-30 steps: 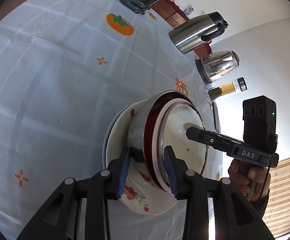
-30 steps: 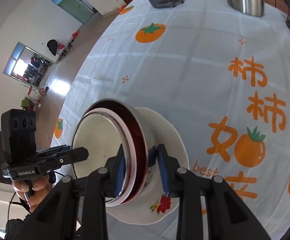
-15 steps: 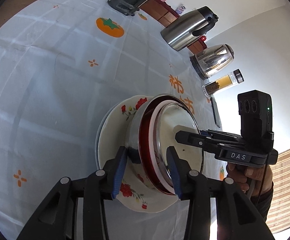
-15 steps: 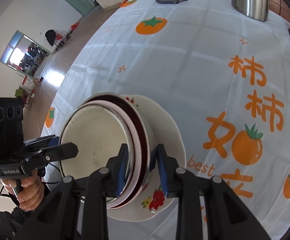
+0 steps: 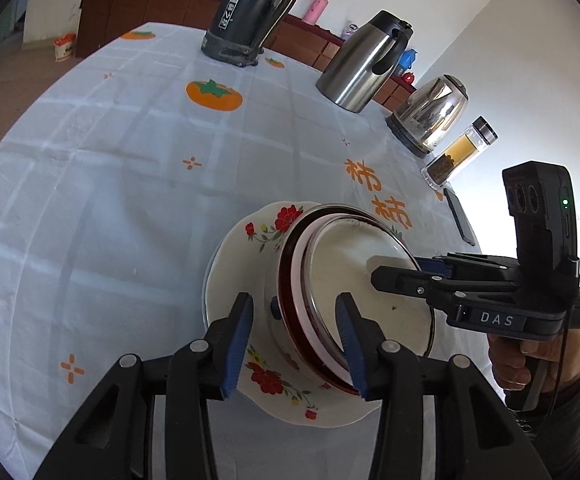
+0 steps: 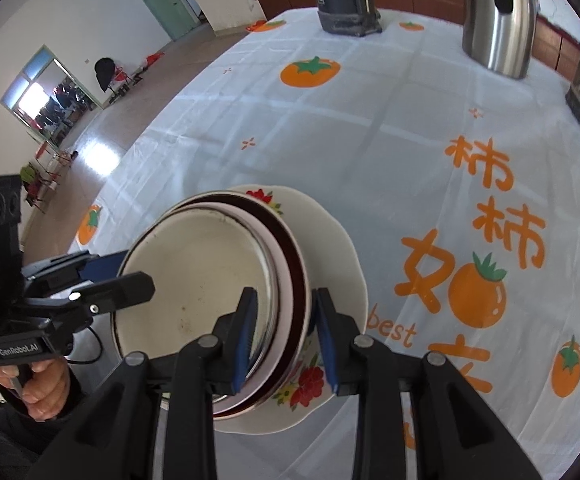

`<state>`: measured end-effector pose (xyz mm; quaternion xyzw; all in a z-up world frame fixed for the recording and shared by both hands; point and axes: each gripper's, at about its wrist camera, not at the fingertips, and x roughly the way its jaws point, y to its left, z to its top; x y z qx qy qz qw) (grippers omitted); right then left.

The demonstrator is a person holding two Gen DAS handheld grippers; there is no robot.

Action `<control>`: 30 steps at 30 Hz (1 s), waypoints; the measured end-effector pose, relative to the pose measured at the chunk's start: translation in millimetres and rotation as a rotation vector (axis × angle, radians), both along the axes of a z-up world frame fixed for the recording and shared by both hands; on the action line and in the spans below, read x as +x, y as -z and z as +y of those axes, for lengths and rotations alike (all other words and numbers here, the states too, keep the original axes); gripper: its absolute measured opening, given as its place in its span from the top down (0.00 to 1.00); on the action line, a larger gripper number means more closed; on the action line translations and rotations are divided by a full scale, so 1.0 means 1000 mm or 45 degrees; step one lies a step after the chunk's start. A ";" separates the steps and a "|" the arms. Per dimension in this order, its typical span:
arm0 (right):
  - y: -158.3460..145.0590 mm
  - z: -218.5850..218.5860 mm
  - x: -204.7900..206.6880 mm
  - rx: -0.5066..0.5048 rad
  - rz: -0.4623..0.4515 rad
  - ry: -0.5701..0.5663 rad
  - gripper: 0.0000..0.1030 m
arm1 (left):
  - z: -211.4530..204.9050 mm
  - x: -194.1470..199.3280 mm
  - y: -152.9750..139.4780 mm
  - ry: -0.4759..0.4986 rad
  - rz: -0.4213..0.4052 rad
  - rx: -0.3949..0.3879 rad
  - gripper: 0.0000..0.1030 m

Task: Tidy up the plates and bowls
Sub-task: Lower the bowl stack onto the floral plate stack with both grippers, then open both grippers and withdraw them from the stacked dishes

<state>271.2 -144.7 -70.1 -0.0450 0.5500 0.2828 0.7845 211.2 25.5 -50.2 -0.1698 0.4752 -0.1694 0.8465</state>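
A stack of nested bowls sits on a white flowered plate on the tablecloth. The innermost bowl is cream enamel, with a pink one and a dark red steel-sided one around it. My left gripper straddles the stack's near rim, jaws spread with a gap on the left side, so it is open. My right gripper straddles the opposite rim with its jaws close around the bowl walls; it also shows in the left wrist view. The plate lies flat under the stack.
A black thermos, a steel jug, an electric kettle, a tea bottle and a phone line the far and right edge of the table. The cloth's left edge drops to the floor.
The bowl stack has come down onto the plate and levelled. My left jaws have spread wider off the rim. Both grippers tilted so the cameras look more along the table.
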 end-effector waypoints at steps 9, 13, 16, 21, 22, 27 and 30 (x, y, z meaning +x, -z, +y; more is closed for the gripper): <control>-0.001 -0.002 -0.009 -0.012 -0.045 -0.002 0.69 | -0.006 -0.006 -0.004 -0.013 -0.062 0.090 0.54; -0.006 -0.003 -0.020 -0.038 -0.134 0.010 0.66 | -0.008 -0.011 -0.009 -0.039 -0.115 0.153 0.54; -0.017 -0.005 -0.035 -0.055 -0.267 0.032 0.58 | -0.007 -0.019 -0.019 -0.085 -0.205 0.210 0.53; -0.047 -0.014 -0.070 -0.073 -0.629 0.146 0.43 | -0.009 -0.035 -0.044 -0.159 -0.390 0.307 0.42; -0.052 -0.016 -0.076 -0.065 -0.688 0.174 0.40 | -0.012 -0.039 -0.050 -0.164 -0.435 0.327 0.41; -0.072 -0.032 -0.102 -0.011 -0.934 0.310 0.33 | -0.025 -0.052 -0.070 -0.216 -0.595 0.404 0.33; -0.082 -0.036 -0.112 -0.007 -1.070 0.339 0.25 | -0.028 -0.054 -0.075 -0.248 -0.642 0.397 0.29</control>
